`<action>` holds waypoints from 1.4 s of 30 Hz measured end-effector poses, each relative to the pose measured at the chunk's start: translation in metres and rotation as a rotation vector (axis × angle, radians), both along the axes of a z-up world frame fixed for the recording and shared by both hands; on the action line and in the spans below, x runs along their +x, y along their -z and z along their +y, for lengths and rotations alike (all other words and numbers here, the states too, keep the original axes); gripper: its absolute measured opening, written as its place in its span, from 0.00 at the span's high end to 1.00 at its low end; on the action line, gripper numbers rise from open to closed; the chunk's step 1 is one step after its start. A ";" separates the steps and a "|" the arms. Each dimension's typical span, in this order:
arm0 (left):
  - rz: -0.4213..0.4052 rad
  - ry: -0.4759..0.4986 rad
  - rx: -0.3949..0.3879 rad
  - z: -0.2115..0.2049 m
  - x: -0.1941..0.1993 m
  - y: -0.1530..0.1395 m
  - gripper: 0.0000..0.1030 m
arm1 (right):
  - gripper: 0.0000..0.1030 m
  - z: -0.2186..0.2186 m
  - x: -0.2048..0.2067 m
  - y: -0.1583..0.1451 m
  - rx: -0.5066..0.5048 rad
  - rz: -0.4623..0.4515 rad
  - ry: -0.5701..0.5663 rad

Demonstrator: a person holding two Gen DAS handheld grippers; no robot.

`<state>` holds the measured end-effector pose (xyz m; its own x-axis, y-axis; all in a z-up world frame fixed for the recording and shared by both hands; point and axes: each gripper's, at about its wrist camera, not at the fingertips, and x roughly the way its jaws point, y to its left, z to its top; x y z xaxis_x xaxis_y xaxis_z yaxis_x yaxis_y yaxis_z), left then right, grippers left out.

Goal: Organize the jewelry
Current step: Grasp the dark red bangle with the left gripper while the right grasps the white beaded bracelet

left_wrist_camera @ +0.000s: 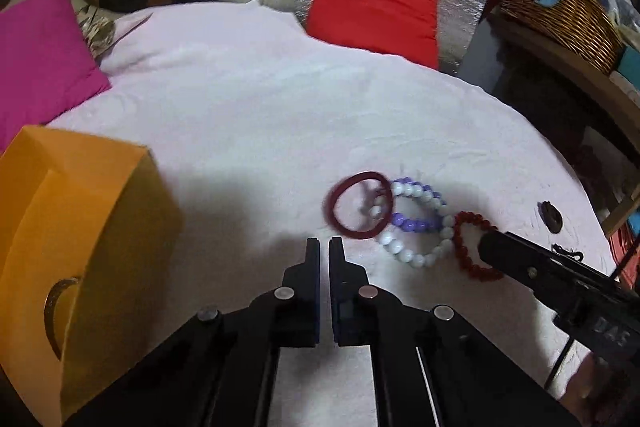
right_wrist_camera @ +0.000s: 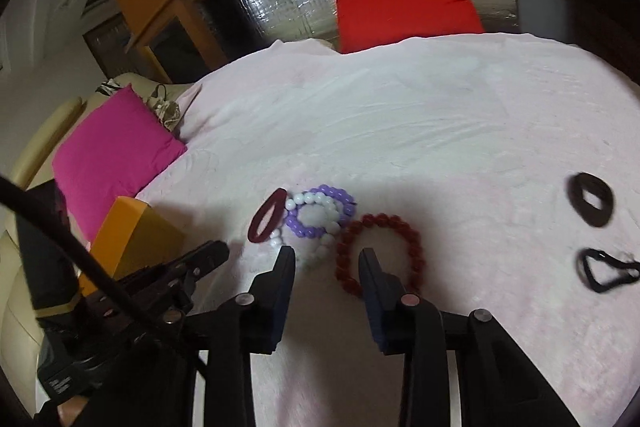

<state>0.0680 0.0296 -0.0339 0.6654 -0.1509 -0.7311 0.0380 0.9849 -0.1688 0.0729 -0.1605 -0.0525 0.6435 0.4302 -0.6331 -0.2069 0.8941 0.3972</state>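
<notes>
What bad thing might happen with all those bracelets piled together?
1. The right tool straddles the red bead bracelet, which touches the white one; lifting may drag it.
2. The maroon ring overlaps the white and purple bracelets; they might snag.
3. The orange box sits far left, so a carried bracelet might drop.

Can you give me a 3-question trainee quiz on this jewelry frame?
1. True or false: the left tool stands wide open.
2. Which bracelet has the right tool over its rim? A) red bead bracelet B) purple bead bracelet C) white bead bracelet
3. Fill in: left of the jewelry pile stands an ____ box.

Key: 1 false, it is shut with nothing held. 2 A. 3 orange.
</notes>
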 end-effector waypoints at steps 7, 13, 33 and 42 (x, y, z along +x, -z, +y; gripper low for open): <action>0.026 -0.023 0.003 0.010 0.002 0.004 0.96 | 0.66 0.015 0.029 0.018 0.004 0.050 0.009; 0.019 -0.020 0.008 0.012 0.002 0.002 0.96 | 0.81 0.022 0.039 0.023 -0.026 0.064 0.028; -0.009 0.040 0.101 -0.039 0.017 0.006 0.36 | 0.90 -0.072 0.002 -0.002 0.047 0.080 0.136; 0.012 0.078 0.093 -0.046 0.032 0.014 0.70 | 0.90 -0.109 0.006 0.016 0.100 0.159 0.199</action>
<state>0.0996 -0.0166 -0.0481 0.6452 -0.1328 -0.7523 0.1136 0.9905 -0.0775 0.0789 -0.2699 -0.0685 0.6174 0.3708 -0.6938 0.0406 0.8657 0.4988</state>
